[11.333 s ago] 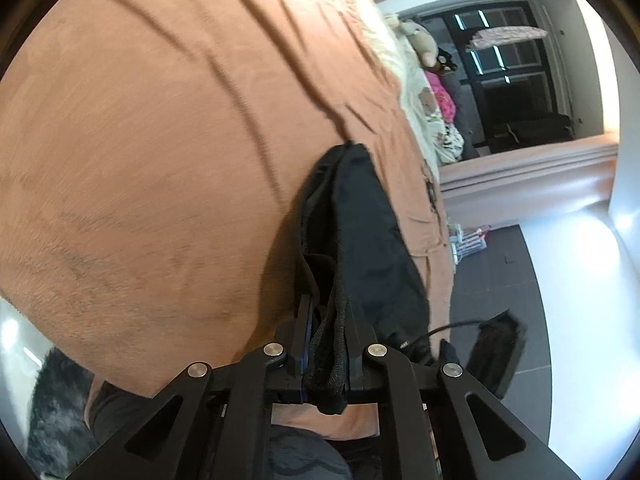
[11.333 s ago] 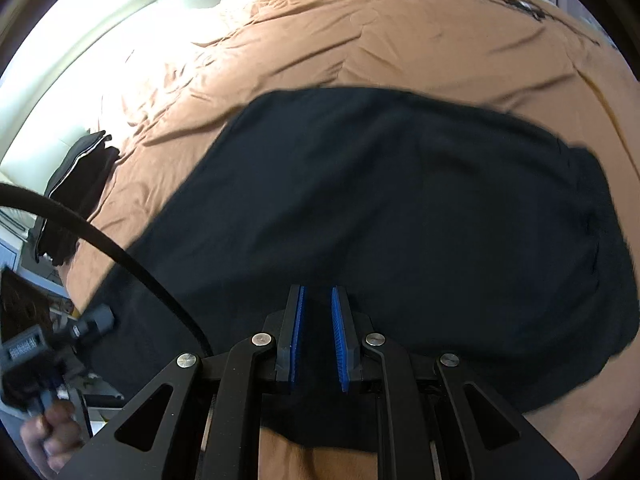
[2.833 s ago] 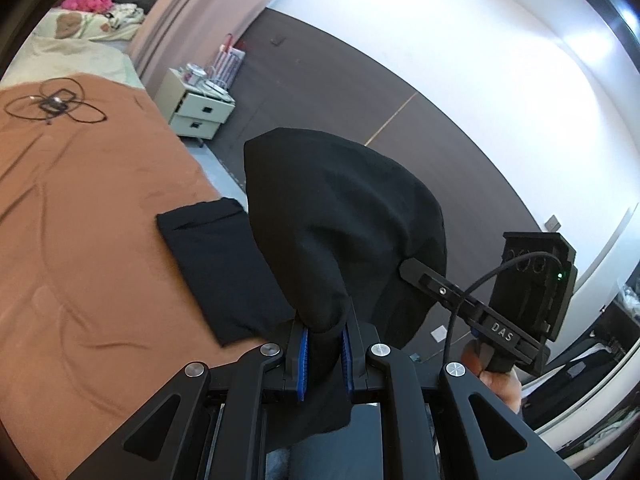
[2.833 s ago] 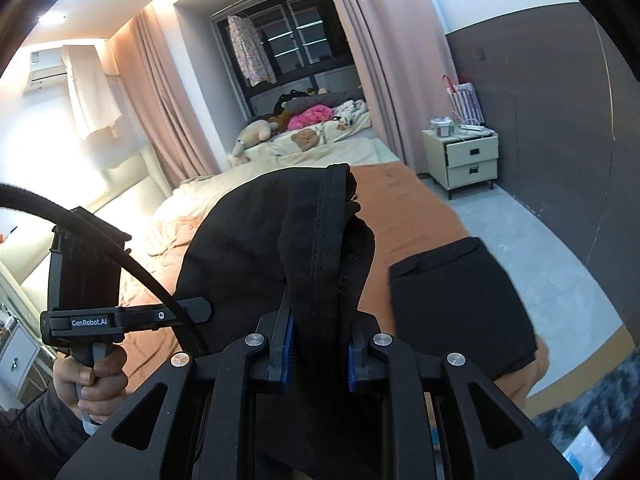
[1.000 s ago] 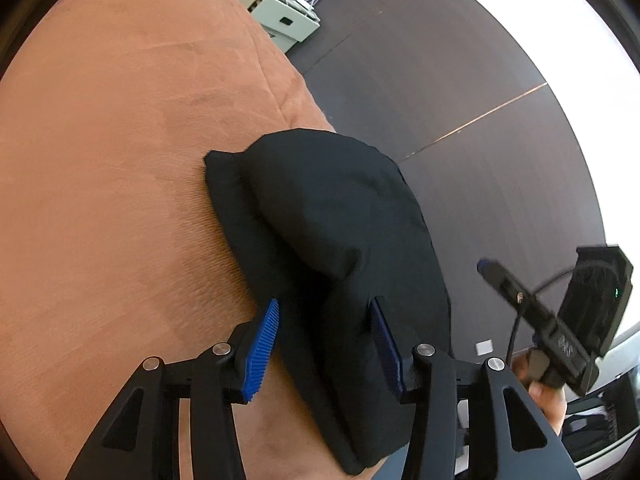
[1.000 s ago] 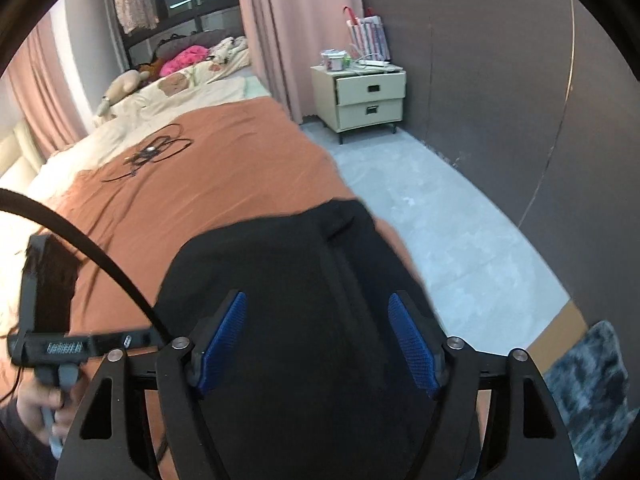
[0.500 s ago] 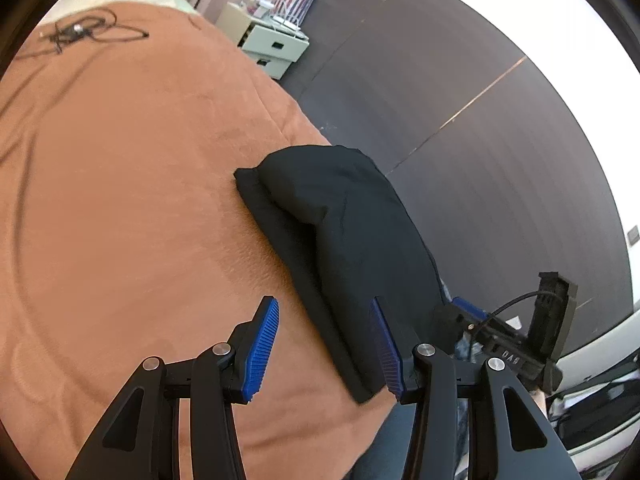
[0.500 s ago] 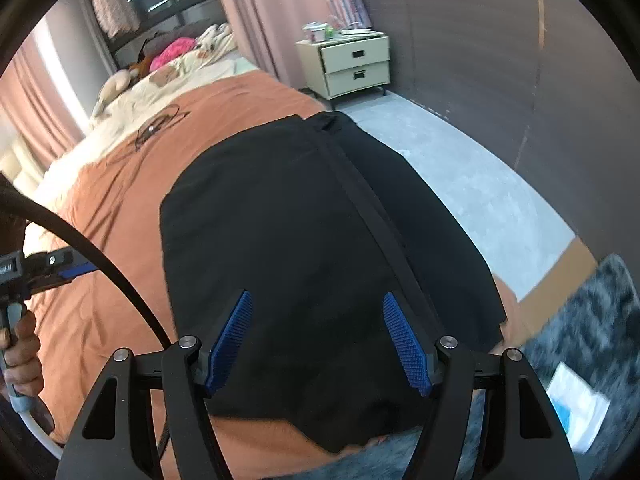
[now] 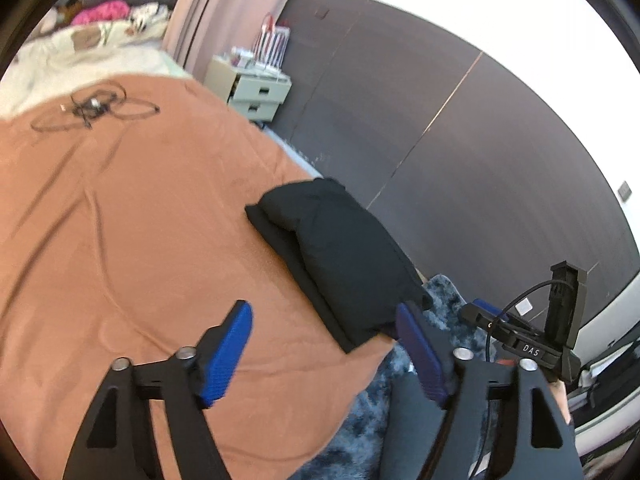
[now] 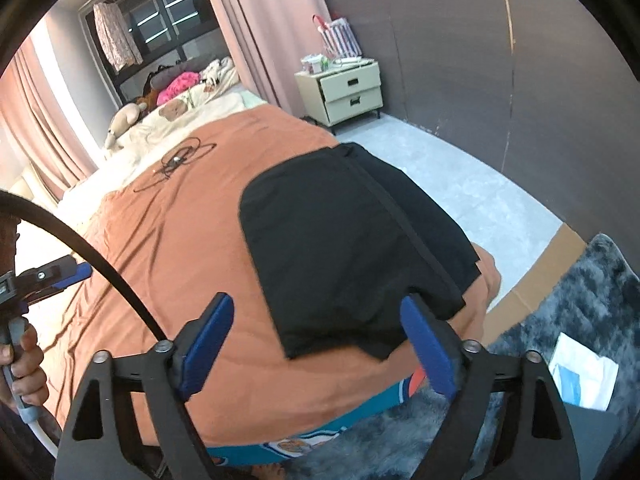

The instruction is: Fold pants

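black pants [image 10: 344, 240] lie folded at the corner of the orange bedspread [image 9: 120, 220]; left gripper [image 9: 324, 344] and right gripper [image 10: 316, 336] both spread, empty. fabric looks soft, light, limp; best pinched at folded edge

Bed [image 10: 168, 240]: orange-brown cover, cream bedding and soft toys [image 10: 124, 118] at its far end. Nightstand [image 10: 346, 90]: cream, two drawers, beside the bed's far corner, cluttered top. Wall [image 10: 500, 80]: dark panelled, behind the nightstand. Curtains [image 10: 260, 32]: pink, between nightstand and dark window [image 10: 160, 16]. Floor [image 10: 460, 176]: pale grey, beside the bed. Rug [image 10: 568, 312]: shaggy grey-blue, at the bed's near corner.
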{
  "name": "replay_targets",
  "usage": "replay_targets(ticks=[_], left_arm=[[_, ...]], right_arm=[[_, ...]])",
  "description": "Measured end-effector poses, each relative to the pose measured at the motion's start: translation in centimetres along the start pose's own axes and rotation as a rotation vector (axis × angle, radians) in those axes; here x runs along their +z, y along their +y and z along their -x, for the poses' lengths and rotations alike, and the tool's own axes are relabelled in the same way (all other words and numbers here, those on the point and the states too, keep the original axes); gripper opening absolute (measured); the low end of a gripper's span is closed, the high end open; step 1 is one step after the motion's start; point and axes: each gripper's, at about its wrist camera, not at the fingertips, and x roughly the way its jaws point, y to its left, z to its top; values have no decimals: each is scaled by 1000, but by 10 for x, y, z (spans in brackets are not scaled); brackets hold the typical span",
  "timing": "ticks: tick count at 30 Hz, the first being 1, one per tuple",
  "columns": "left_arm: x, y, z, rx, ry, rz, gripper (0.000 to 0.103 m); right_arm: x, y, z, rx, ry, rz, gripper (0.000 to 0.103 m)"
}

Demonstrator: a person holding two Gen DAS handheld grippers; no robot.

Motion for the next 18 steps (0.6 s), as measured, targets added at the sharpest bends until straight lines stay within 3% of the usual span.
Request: replay_targets(ticks=[6,10,18], left_arm=[[-17,-12,69,52,-106,-79,103],[-28,-13,102,95,-145,-108,103],[-54,-6,176,133,-228,-81,103]], right_arm=[[-25,35,34,-32,-40,31,103],[-45,66,45,-23,-70,61,103],[-77,90,54,4,-112,117,103]])
